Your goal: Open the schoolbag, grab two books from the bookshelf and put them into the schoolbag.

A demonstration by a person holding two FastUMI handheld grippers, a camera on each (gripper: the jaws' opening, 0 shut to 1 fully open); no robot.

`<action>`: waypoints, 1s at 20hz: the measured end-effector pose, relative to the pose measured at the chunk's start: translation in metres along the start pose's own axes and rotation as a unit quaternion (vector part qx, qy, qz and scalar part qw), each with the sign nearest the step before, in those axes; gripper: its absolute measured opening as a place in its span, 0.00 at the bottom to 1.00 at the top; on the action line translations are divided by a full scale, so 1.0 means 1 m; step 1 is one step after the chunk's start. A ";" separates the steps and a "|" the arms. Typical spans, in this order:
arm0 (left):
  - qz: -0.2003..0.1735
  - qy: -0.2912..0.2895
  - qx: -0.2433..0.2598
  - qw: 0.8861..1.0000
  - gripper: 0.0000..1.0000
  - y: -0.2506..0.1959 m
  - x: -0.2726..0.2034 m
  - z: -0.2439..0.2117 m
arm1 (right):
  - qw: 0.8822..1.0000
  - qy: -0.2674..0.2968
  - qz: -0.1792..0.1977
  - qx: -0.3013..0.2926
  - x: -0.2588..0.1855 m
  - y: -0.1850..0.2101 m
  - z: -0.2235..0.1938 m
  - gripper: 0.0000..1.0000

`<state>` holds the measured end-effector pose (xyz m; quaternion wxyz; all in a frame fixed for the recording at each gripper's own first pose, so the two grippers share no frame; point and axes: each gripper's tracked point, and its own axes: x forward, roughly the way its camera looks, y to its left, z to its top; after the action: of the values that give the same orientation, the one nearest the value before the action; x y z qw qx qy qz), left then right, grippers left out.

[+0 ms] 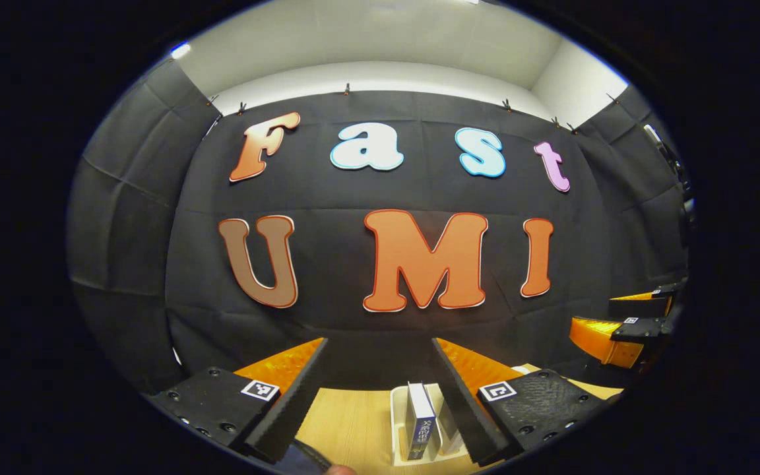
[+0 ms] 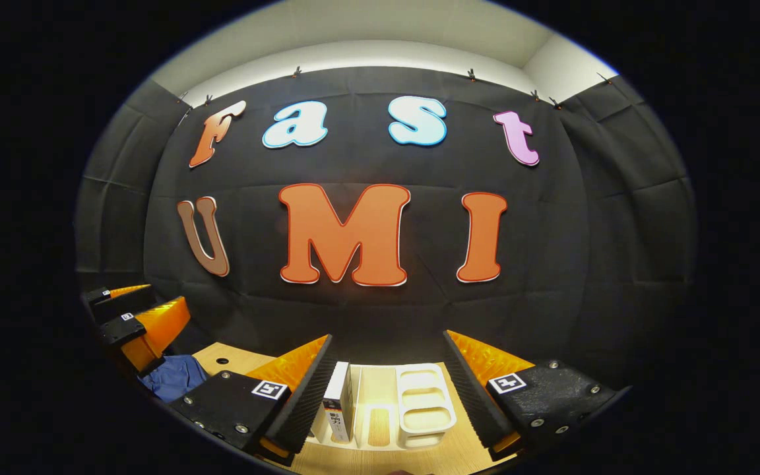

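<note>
Bag [image 2: 174, 376] lay at worktop's [image 2: 380, 455] left edge, partly hidden. Left gripper [image 1: 380, 369] hovered above worktop, jaws spread, holding nothing. Rack [image 2: 413, 404] stood at far edge, book [image 2: 339, 402] upright in it. Right gripper [image 2: 386, 366] hovered before rack, jaws spread.
</note>
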<state>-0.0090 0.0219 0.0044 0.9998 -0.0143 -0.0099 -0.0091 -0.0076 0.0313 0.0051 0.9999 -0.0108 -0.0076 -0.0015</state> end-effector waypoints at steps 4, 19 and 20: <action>0.001 -0.006 -0.005 1.000 0.93 0.000 -0.002 0.001 | 1.000 -0.004 0.006 0.000 -0.002 0.003 0.003 0.95; 0.017 0.016 0.002 1.000 0.93 0.019 0.001 -0.012 | 1.000 0.007 0.009 -0.006 0.003 0.009 -0.006 0.95; 0.021 0.014 0.005 1.000 0.93 0.022 0.002 -0.011 | 1.000 0.007 0.009 -0.006 0.002 0.009 -0.006 0.95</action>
<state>-0.0069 0.0432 -0.0068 0.9999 -0.0090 0.0045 0.0116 -0.0051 0.0405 -0.0009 0.9998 -0.0165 -0.0008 0.0078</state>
